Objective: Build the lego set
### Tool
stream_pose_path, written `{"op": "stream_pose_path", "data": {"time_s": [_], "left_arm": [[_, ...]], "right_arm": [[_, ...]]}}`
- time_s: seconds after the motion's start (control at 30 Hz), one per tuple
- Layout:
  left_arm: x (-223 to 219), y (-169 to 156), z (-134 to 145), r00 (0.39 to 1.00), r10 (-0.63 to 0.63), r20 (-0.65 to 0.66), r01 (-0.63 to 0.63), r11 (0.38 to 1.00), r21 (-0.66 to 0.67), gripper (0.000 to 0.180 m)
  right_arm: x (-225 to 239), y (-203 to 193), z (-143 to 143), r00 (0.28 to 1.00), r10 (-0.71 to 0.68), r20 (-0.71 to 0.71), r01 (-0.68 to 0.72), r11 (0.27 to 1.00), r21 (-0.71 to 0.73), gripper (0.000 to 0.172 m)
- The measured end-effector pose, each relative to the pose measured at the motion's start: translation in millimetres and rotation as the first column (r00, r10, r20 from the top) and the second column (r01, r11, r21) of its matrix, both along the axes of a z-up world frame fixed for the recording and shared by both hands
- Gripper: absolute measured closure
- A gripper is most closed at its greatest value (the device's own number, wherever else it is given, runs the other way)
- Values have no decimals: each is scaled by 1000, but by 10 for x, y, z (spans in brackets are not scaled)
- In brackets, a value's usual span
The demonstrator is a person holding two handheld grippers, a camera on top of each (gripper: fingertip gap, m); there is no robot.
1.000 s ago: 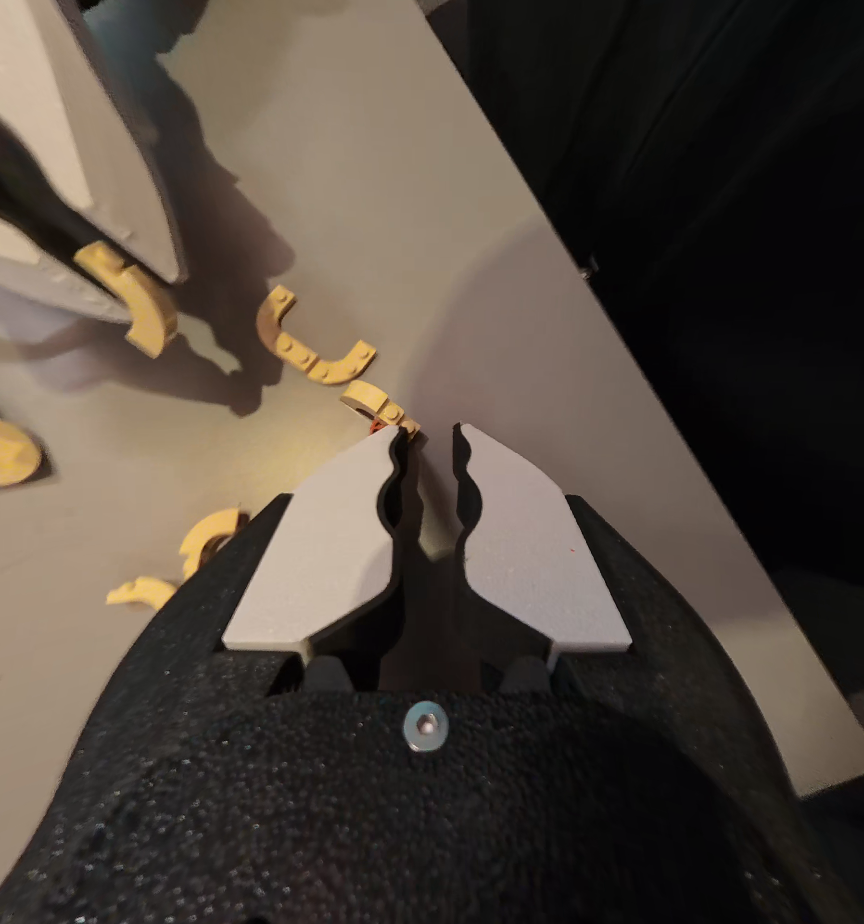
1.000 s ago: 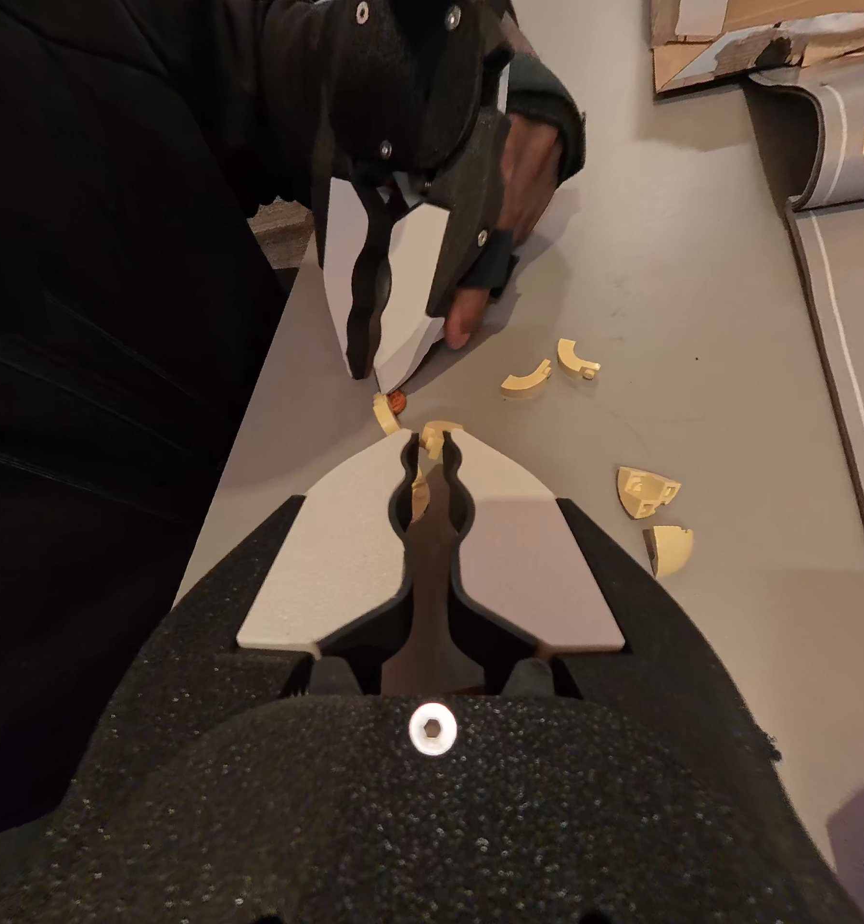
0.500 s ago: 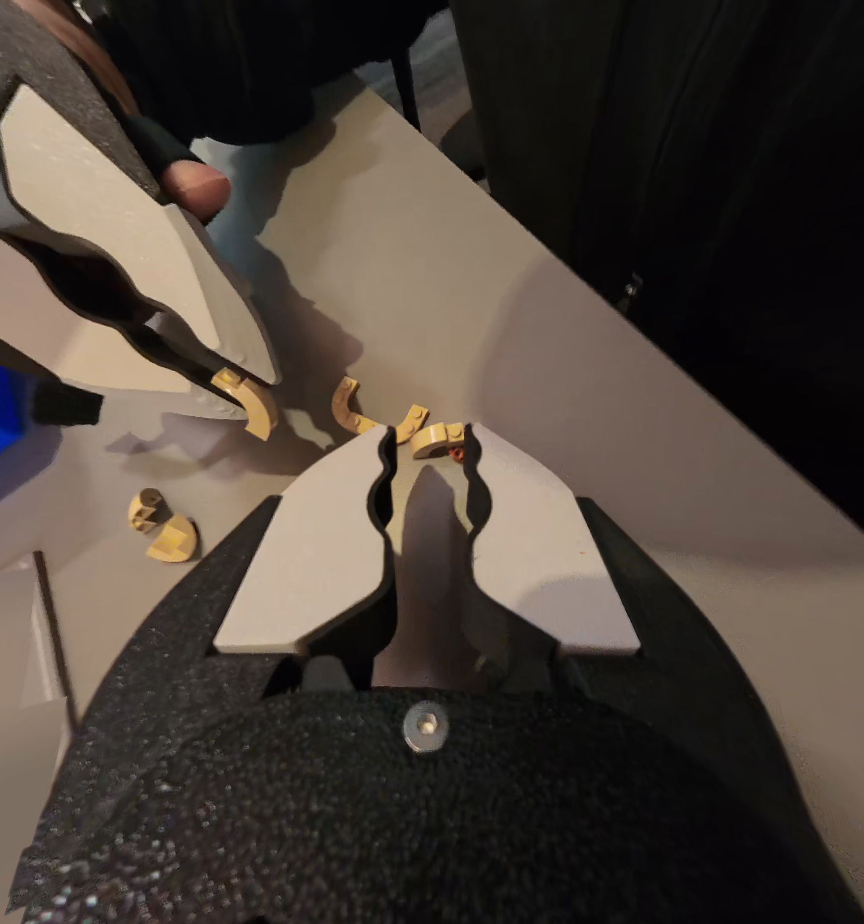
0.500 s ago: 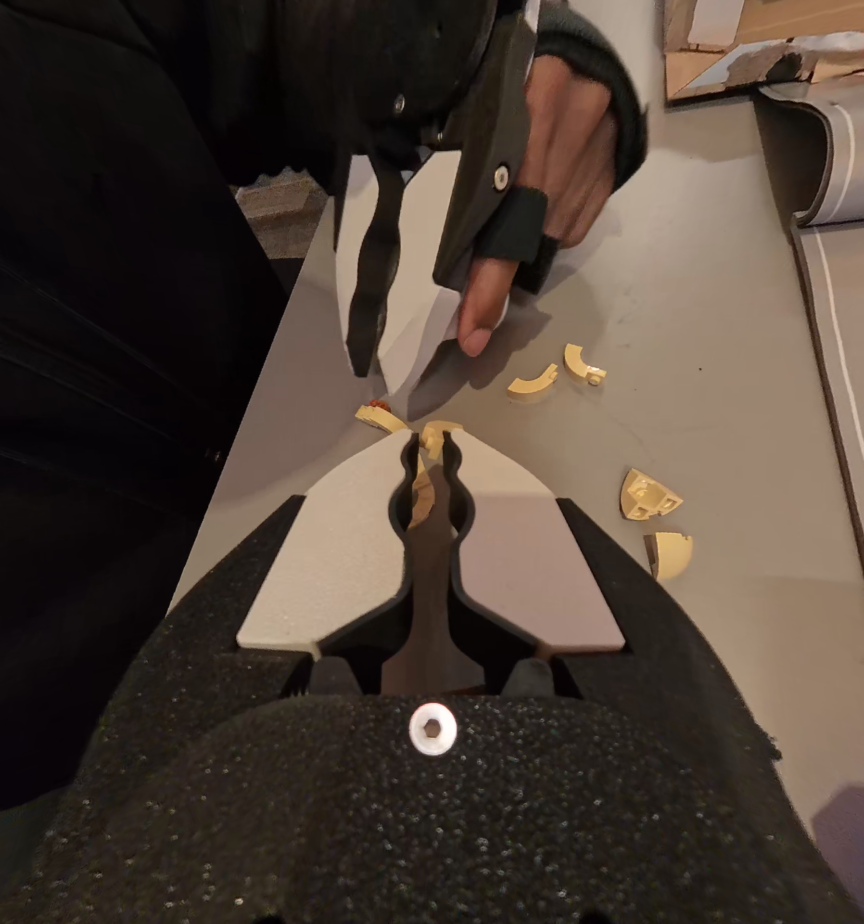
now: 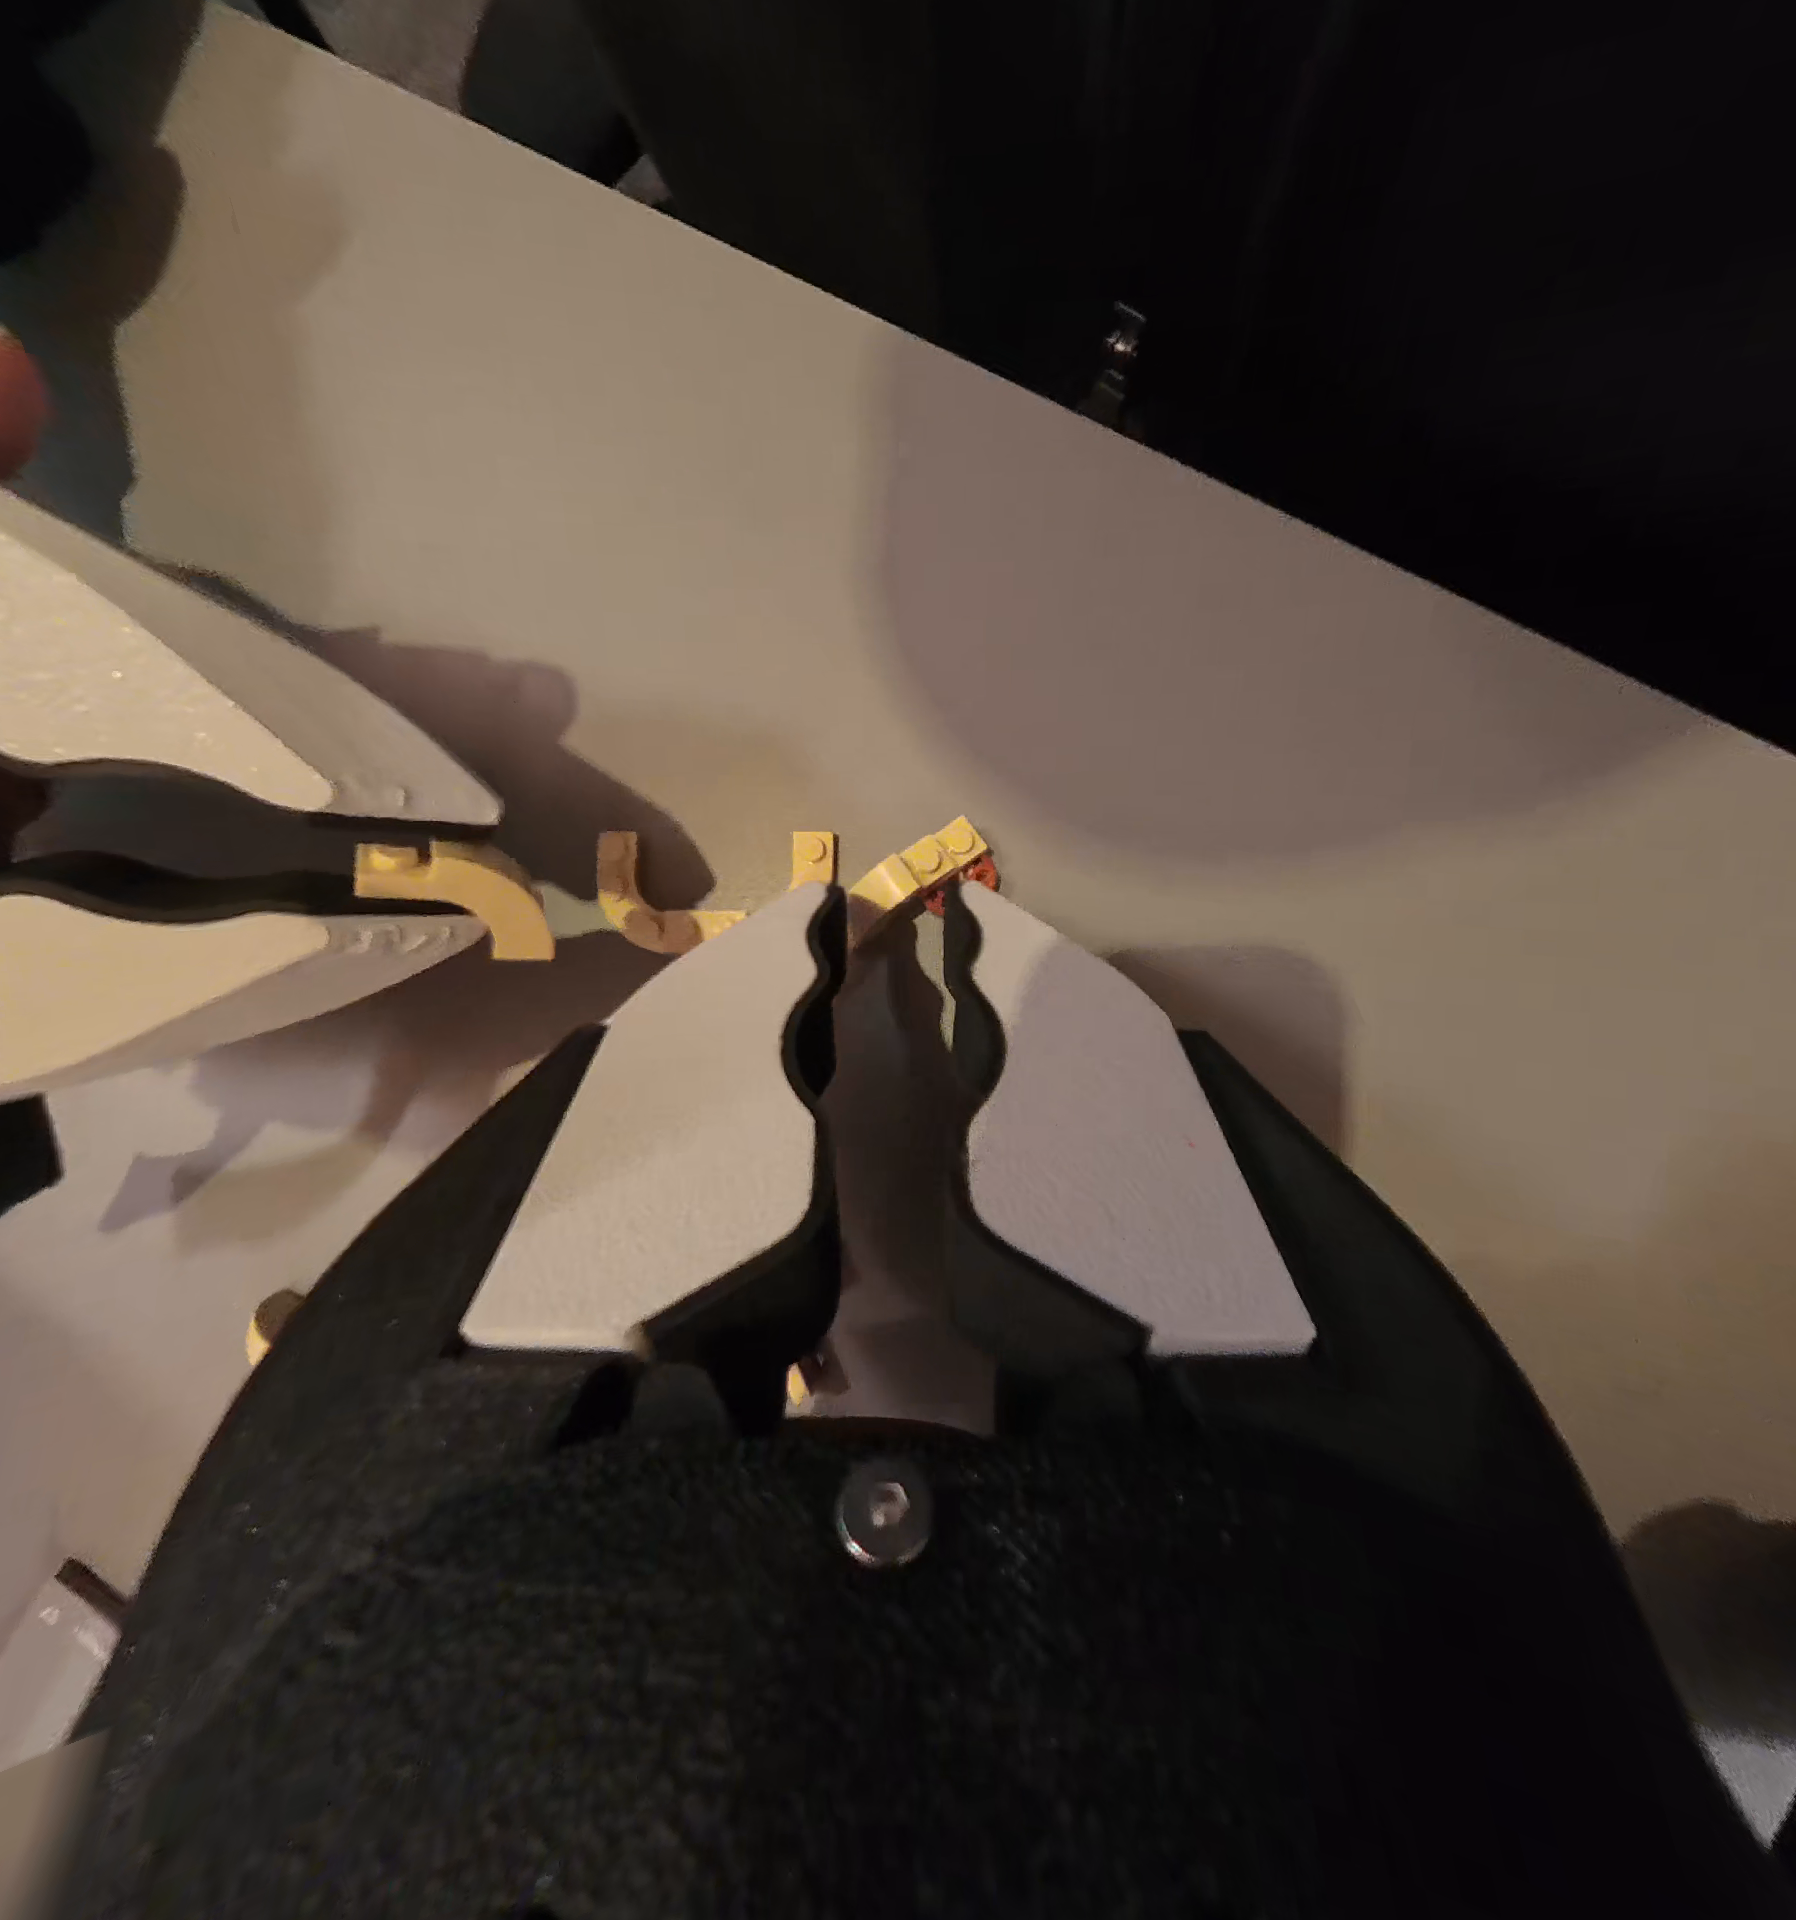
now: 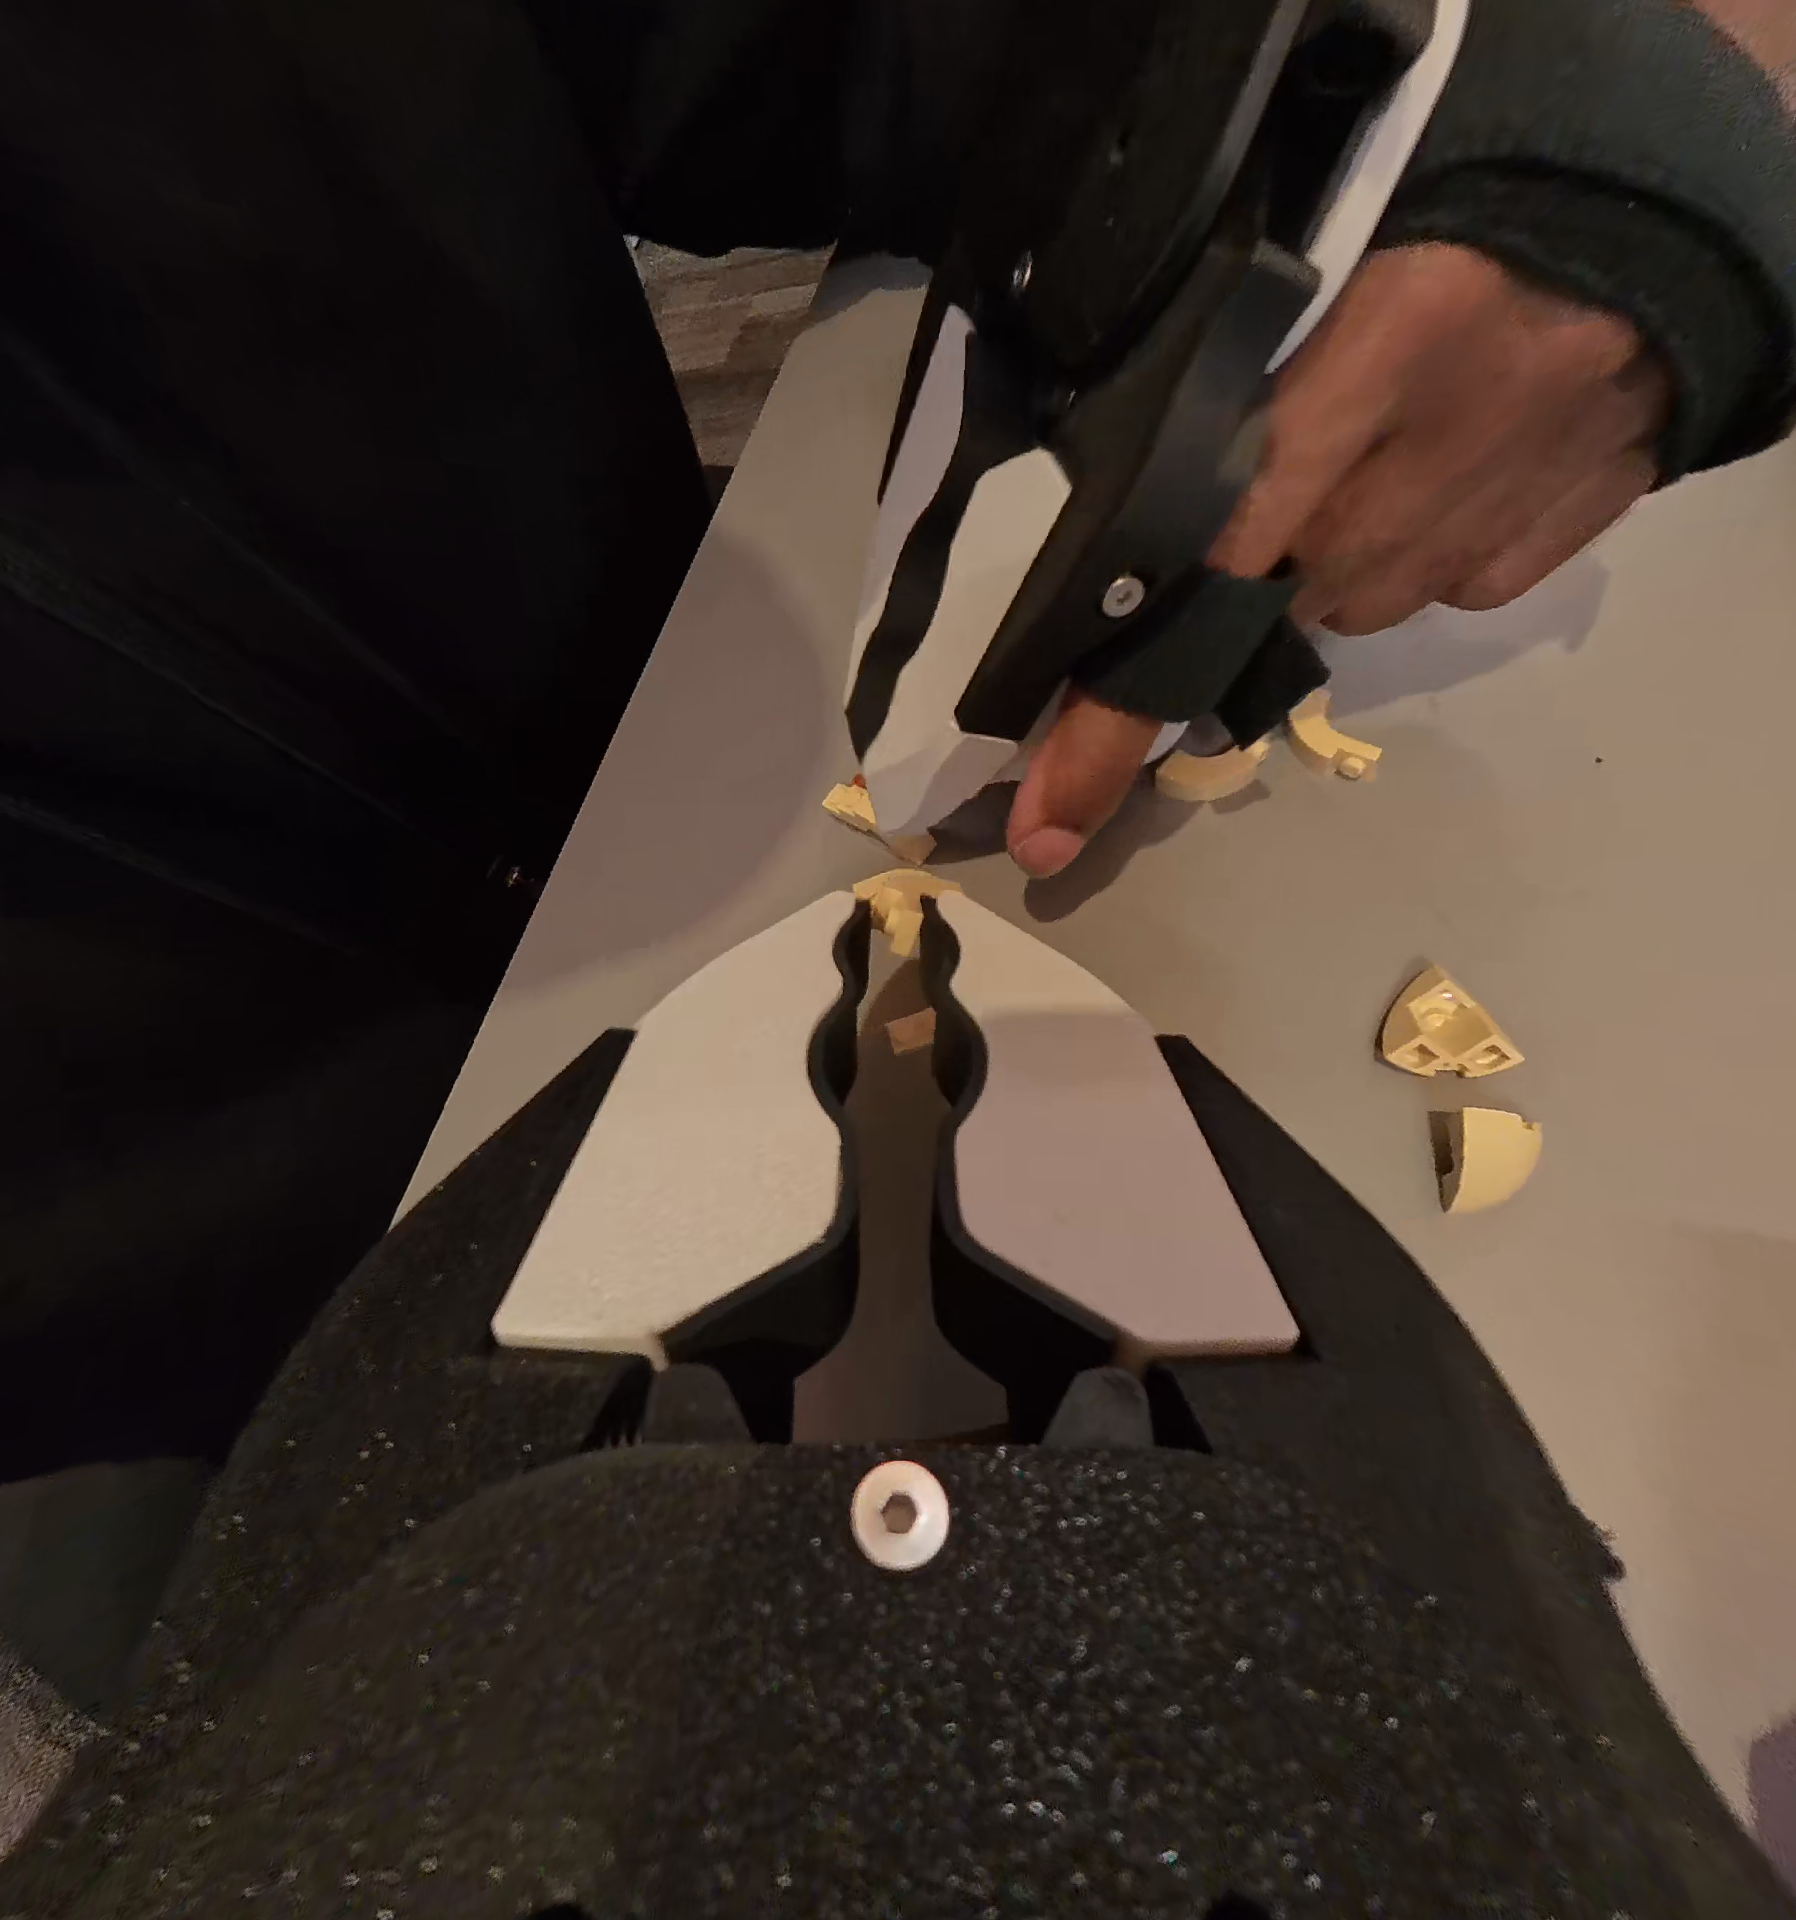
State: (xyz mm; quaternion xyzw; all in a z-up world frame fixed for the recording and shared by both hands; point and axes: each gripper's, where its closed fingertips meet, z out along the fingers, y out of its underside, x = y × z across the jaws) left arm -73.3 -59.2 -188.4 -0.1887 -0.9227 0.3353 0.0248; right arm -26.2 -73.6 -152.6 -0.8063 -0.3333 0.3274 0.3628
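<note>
In the left wrist view my left gripper (image 5: 899, 894) has its fingertips down on the grey table (image 5: 665, 468). It is closed on a tan curved brick with a red-brown piece under it (image 5: 930, 862), and both pads touch the brick. The same gripper shows in the right wrist view (image 6: 878, 800), with the brick (image 6: 844, 805) at its tips. My right gripper (image 6: 899, 914) is shut on a tan quarter-arch brick (image 6: 899, 904) and holds it just above the table. In the left wrist view the right gripper (image 5: 478, 873) and its arch (image 5: 478, 888) come in from the left. A tan U-shaped arch (image 5: 655, 920) lies between the two grippers.
Two tan dome-quarter pieces (image 6: 1450, 1034) (image 6: 1486, 1158) lie to the right. Two tan arch pieces (image 6: 1211, 774) (image 6: 1325, 743) lie behind the person's hand (image 6: 1393, 468). The table's edge (image 5: 1289, 520) runs diagonally close by, with dark clothing beyond. A small tan piece (image 5: 270, 1325) lies near the left gripper's body. There is about 6 centimetres between the tips of the two grippers.
My left gripper swung round to the tan brick with the red-brown piece, opened wider, then closed around it. My right gripper kept its arch and came closer to the left one.
</note>
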Motion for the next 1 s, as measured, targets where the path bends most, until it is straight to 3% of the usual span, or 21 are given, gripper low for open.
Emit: {"op": "stream_pose_path", "data": {"time_s": [0.43,0.77,1.0], "left_arm": [[-51,-59,-7,992,-123,-10,123,992,4,165],[-142,-127,-56,987,-150,-60,149,989,-22,168],[-203,-103,-57,986,-105,-127,101,994,-38,171]], "right_arm": [[14,-29,-13,1000,9,4,-9,1000,-17,163],[60,-55,28,1000,8,-15,-8,1000,-16,163],[72,-69,29,1000,11,-22,-12,1000,-20,163]]}}
